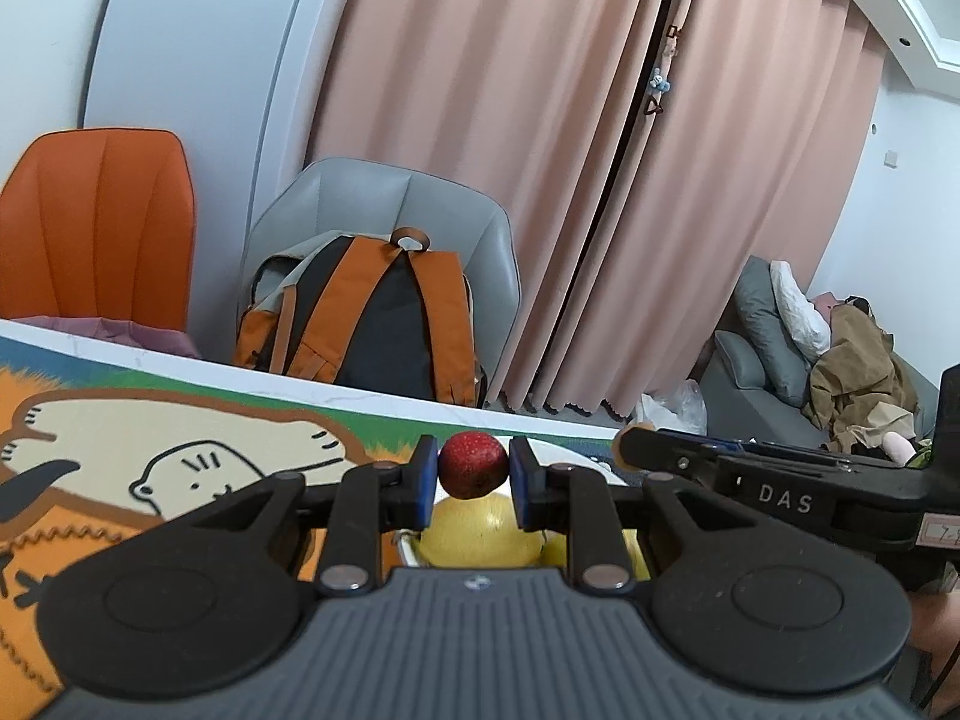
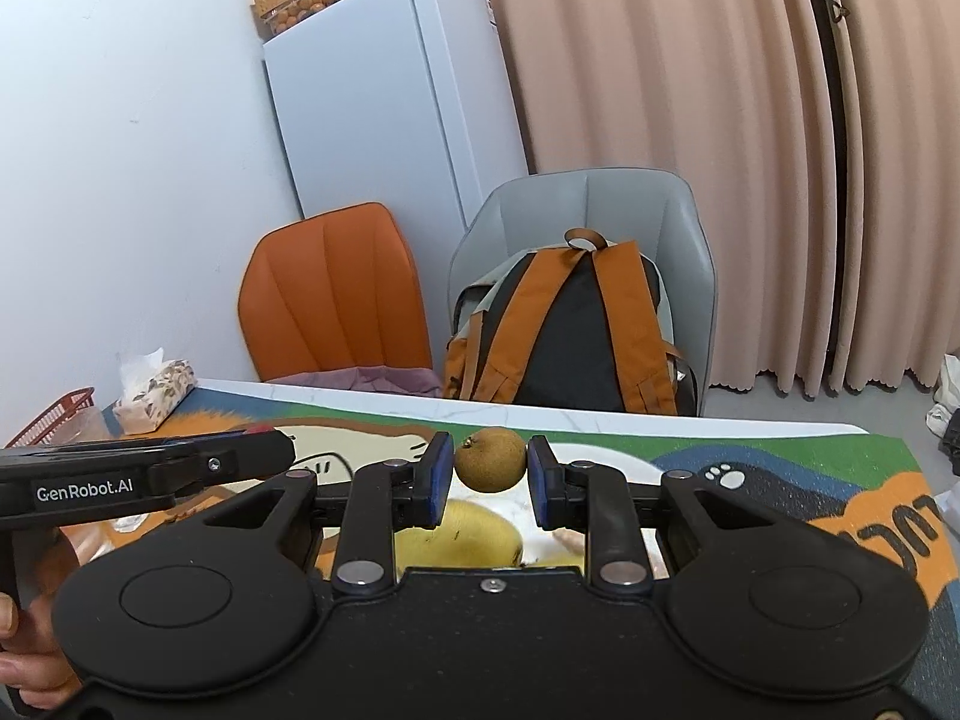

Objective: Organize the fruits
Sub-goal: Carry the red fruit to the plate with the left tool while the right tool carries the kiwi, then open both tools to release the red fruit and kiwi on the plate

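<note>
My left gripper (image 1: 473, 468) is shut on a small red fruit (image 1: 473, 463), held between its blue pads above a white plate (image 1: 576, 456). Yellow fruits (image 1: 480, 531) lie on that plate just below the red one. My right gripper (image 2: 489, 471) is shut on a small round brown fruit (image 2: 489, 459), lifted over the white plate (image 2: 606, 465), where a yellow fruit (image 2: 474, 537) lies. The right gripper (image 1: 624, 447) enters the left wrist view from the right. In the right wrist view the left gripper (image 2: 264, 447) reaches in from the left, a hand (image 2: 24, 654) on its handle.
A cartoon-print mat (image 2: 810, 480) covers the white table (image 2: 540, 411). A tissue pack (image 2: 153, 396) and red basket (image 2: 51, 420) sit at the far left. Behind the table stand an orange chair (image 2: 336, 294) and a grey chair (image 2: 600, 210) with a backpack (image 2: 570, 336).
</note>
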`<move>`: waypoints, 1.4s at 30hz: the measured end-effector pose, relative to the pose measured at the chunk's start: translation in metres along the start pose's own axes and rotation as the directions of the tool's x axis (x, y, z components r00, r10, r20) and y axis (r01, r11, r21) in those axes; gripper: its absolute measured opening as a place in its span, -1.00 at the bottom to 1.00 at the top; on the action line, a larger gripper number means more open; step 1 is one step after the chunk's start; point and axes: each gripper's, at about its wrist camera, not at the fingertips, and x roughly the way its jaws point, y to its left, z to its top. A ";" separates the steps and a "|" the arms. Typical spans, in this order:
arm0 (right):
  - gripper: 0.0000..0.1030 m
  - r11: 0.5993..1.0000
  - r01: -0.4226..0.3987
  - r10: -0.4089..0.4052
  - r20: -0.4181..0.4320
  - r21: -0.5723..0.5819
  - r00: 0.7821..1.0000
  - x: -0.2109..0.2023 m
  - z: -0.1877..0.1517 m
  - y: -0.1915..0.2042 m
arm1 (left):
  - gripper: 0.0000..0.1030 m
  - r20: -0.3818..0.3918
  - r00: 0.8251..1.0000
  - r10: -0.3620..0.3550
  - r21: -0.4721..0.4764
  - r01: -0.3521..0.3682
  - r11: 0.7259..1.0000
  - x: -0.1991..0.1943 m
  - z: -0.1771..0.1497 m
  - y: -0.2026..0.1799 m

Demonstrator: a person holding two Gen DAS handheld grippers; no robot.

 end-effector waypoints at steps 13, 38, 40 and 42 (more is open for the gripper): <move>-0.52 0.998 0.000 0.003 -0.047 0.067 0.999 0.031 -0.009 -0.029 | -0.56 -0.039 0.999 0.004 0.018 -0.003 1.000 0.041 0.002 0.004; -0.27 0.989 0.012 -0.004 -0.060 0.145 0.998 0.029 -0.006 -0.055 | -0.48 -0.102 0.994 -0.024 0.054 0.030 0.998 0.103 0.003 -0.022; -0.26 0.989 0.012 -0.003 -0.059 0.149 0.998 0.029 -0.006 -0.057 | -0.47 -0.111 0.994 -0.020 0.047 0.026 0.999 0.104 0.003 -0.023; -0.26 0.988 0.011 -0.002 -0.059 0.152 0.998 0.029 -0.005 -0.058 | -0.45 -0.111 0.994 -0.023 0.039 0.028 0.999 0.103 0.003 -0.021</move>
